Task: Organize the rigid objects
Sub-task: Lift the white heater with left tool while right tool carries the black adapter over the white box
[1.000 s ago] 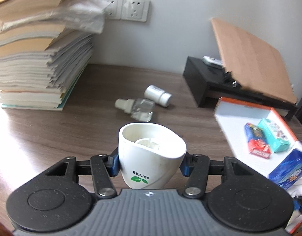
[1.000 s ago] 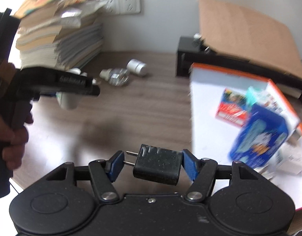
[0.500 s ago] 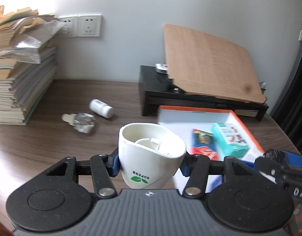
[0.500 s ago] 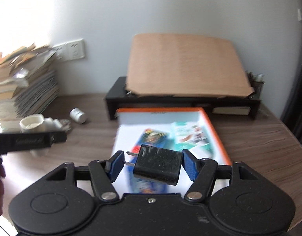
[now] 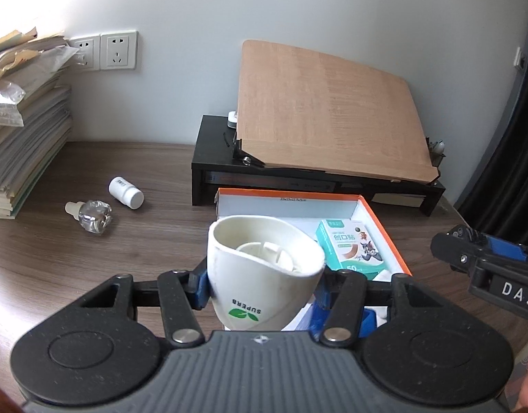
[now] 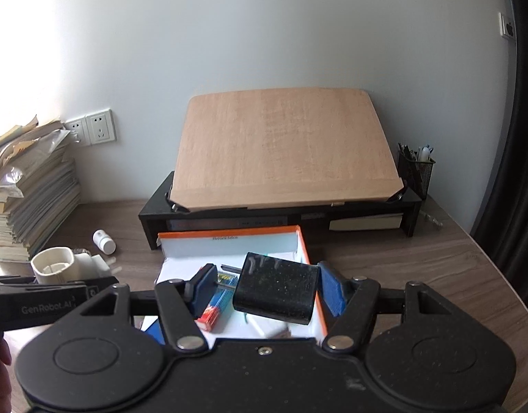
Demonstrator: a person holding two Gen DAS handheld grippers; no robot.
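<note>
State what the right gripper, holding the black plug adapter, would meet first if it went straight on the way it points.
Probably the white floor of the open orange-rimmed cardboard box: the right gripper tilts down over it with the black plug adapter. Depth is unclear; the box's back wall is possible.

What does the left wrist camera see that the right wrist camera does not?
Only the left view shows the teal plaster box in the tray and the clear glass bottle in full. Only the right view shows the black charger held in the right gripper, and the mesh pen holder. Both show the white cup in the left gripper, the orange-rimmed tray, the small white bottle, the tilted wooden board, the paper stack and the wall sockets.
</note>
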